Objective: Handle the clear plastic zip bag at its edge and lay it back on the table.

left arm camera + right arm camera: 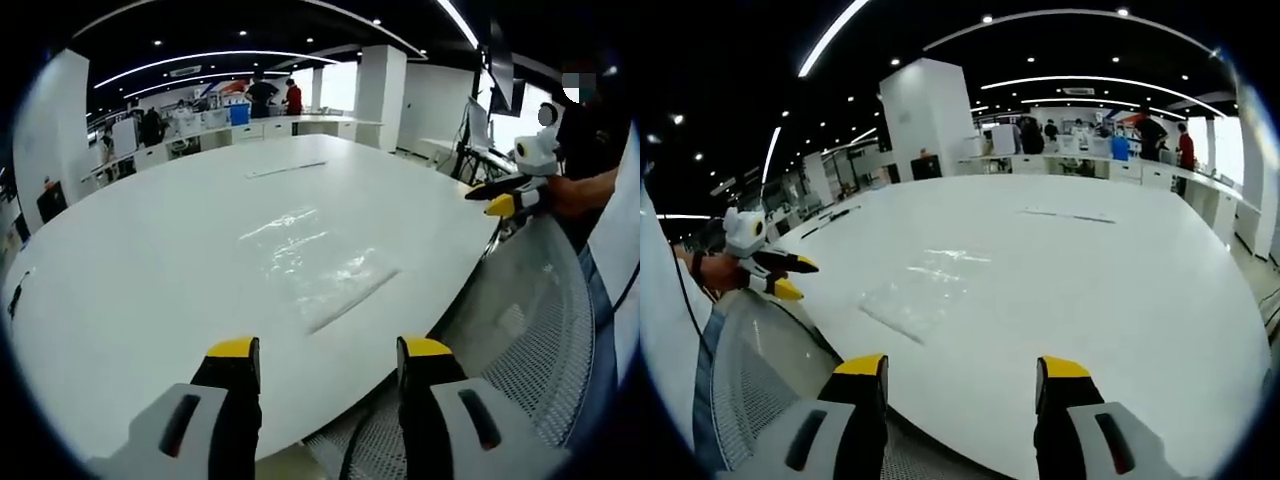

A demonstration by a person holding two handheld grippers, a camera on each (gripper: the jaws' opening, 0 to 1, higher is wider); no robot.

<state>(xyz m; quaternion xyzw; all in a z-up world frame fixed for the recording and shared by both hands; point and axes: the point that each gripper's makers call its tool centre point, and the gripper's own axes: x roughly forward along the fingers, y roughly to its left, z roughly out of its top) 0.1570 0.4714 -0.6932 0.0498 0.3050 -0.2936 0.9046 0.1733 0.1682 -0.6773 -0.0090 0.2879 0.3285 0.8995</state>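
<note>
The clear zip bag (312,262) lies flat on the white surface (150,260). Both tongs — left (330,352), right (962,368) — gape wide, holding nothing. Approach low and pinch only the zip edge — not the middle.

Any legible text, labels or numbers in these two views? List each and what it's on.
None legible.
Clear zip bag on the white table: no print visible.
Left claw and right claw: no markings readable.
Far-end desks: anything there is too small and blurred to read.
</note>
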